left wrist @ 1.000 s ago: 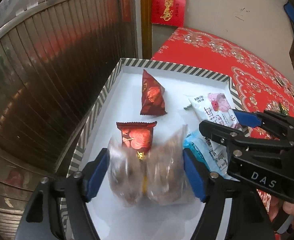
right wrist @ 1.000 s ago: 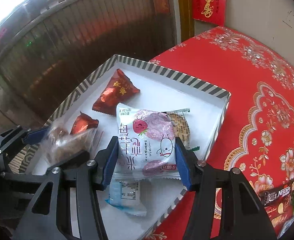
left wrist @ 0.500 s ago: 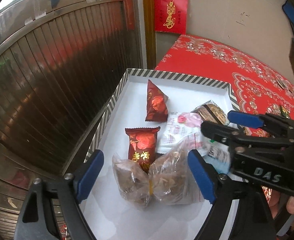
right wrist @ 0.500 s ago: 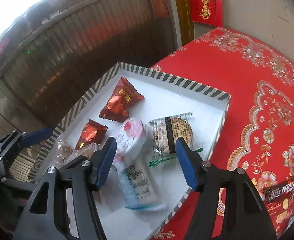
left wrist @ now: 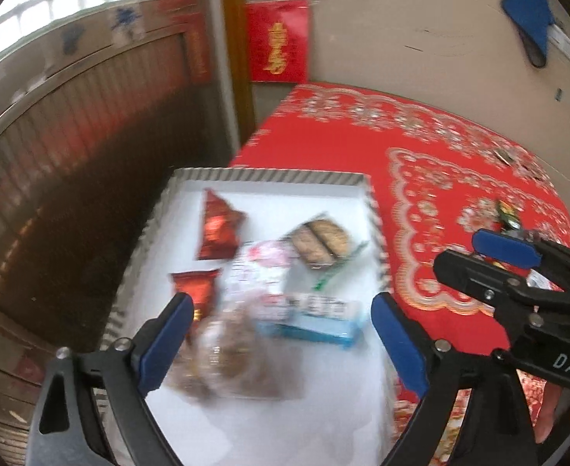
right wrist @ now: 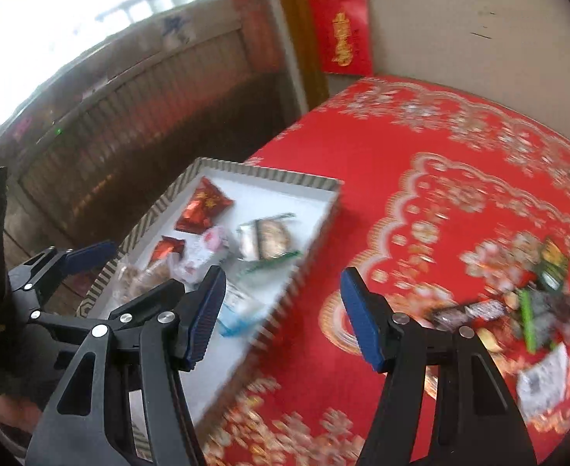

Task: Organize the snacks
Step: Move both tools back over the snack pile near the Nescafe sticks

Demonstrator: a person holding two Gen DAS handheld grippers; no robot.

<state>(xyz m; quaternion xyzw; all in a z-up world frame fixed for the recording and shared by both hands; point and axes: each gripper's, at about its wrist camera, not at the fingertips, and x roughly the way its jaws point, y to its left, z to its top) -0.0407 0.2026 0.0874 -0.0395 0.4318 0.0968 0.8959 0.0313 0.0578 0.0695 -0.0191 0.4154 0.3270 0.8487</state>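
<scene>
Striped-rim tray [left wrist: 273, 175] on the red patterned tablecloth [right wrist: 421, 178], near its corner. It holds two red foil packets [left wrist: 218, 230], a pink-and-white packet [left wrist: 263, 268], a clear-wrapped biscuit pack [left wrist: 320, 241], a blue-edged packet [left wrist: 316, 318] and a clear bag of brown snacks [left wrist: 230, 357]; their printing is too blurred to read. Left gripper [left wrist: 281, 343], wide open and empty, above the tray's near end. Right gripper [right wrist: 283, 316], marked "DAS", likewise wide open and empty, over the tray's edge. Loose snack wrappers [right wrist: 533, 310] lie on the cloth, well apart from the tray. Red wall banner [left wrist: 279, 40] with gold characters.
</scene>
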